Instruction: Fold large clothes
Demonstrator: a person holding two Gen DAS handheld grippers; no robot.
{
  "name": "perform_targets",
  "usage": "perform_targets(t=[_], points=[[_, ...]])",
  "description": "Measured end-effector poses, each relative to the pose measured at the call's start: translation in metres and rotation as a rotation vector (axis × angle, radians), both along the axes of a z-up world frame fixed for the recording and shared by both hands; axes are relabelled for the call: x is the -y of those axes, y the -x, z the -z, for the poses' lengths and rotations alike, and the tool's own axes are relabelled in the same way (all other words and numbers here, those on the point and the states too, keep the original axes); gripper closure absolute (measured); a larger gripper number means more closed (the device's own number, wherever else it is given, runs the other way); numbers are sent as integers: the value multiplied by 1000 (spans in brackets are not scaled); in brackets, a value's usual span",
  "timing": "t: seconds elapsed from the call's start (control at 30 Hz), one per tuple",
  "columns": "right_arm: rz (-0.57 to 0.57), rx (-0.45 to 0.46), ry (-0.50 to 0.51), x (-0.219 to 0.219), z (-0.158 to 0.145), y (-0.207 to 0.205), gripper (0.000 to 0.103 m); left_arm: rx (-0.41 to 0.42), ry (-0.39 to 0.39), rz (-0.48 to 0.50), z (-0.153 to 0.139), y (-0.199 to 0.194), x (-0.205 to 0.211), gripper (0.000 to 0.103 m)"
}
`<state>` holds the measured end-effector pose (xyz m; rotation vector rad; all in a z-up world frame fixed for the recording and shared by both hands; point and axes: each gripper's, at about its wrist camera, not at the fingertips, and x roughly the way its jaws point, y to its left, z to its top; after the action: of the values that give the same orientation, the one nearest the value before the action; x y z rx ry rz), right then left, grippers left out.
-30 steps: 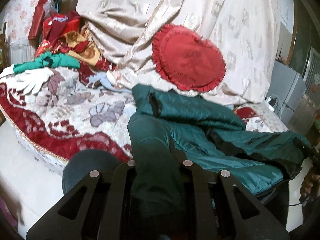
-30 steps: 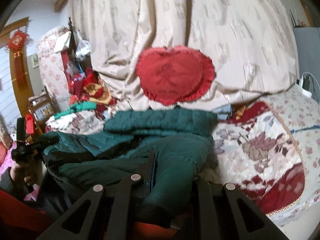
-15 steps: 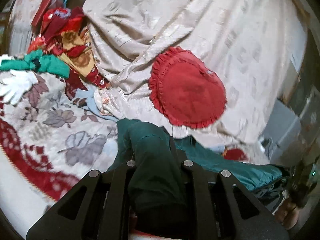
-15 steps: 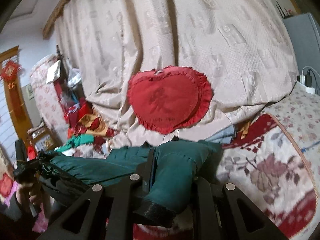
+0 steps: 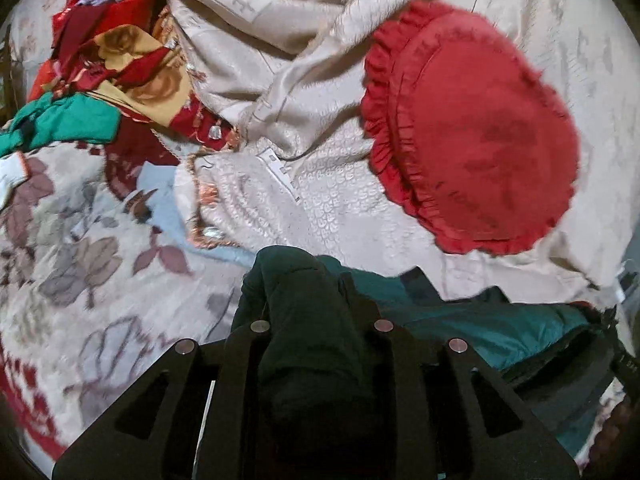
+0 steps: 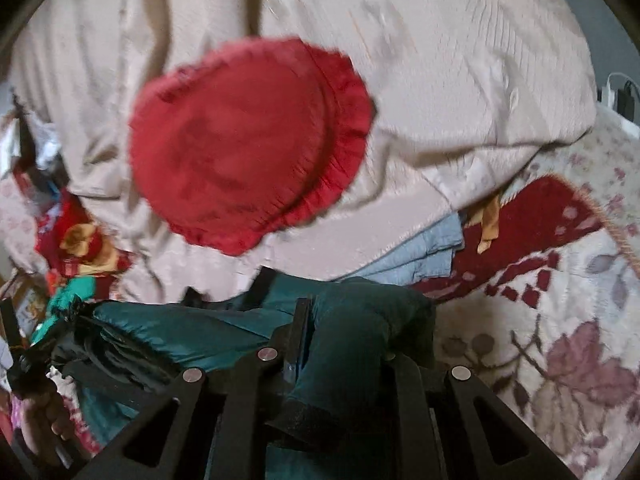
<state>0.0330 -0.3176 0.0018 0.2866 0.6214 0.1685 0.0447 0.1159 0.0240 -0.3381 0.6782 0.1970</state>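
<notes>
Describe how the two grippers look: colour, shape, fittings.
The left gripper and right gripper look alike: matte black, flat angular plates with triangular cut-outs, each plate pinned by round silver bolts. No cables or markings show on either. In the right wrist view the left gripper's handle is black too.

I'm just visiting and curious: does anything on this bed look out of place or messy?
Yes. A red heart-shaped cushion leans tilted against rumpled beige fabric instead of lying flat, and red, gold and green cloths sit in a jumbled heap at the far left. The green jacket is bunched because both grippers hold it.
</notes>
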Motion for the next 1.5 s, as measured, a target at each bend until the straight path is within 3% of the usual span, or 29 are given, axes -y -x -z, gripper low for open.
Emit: perform_targets(t=[0.1,0.23,0.43,0.53,0.6,0.67,0.73,0.77,0.8,0.87,1.0,1.1,1.17,1.23,1.3,1.37,1.5], points=[[14,-49,-25,3,16,-37,90,-28,-29,-8,18,-23,1,83],[-33,-137,-56,-1,52,-73,88,-91,25,-8,54,-42,-10,81],[-62,-167,-39,-11,61,-84,83,-104,60,6,53,-42,-11,76],[-41,-180,-91,-5,54,-77,78,-85,204,38,47,-38,-24,60],[-32,-179,-151,-1,47,-72,70,-11,385,68,41,-33,-37,31],[-26,-155,-246,8,40,-62,65,70,544,88,32,-27,-52,23],[-33,-113,-357,18,32,-52,46,140,590,100,21,-22,-60,23],[-26,-97,-381,19,29,-49,31,168,577,100,14,-19,-62,22],[-10,-66,-395,20,24,-44,29,185,554,100,9,-17,-61,22],[2,-5,-372,18,11,-36,29,211,481,116,-3,-15,-53,22],[-20,87,-256,2,-10,-30,29,185,337,158,-15,-24,-25,22],[-56,49,-114,-22,-14,-48,29,123,120,152,-19,-45,11,22],[-69,-8,53,-45,-11,-62,29,89,9,175,-15,-56,31,22],[-87,-94,176,-64,2,-77,29,18,-79,209,2,-73,48,22],[-110,-178,228,-74,22,-89,29,-106,-168,205,31,-89,55,22],[-119,-226,250,-74,43,-100,27,-210,-159,215,59,-102,54,22],[-154,-241,219,-64,66,-112,18,-225,-130,211,71,-110,48,20]])
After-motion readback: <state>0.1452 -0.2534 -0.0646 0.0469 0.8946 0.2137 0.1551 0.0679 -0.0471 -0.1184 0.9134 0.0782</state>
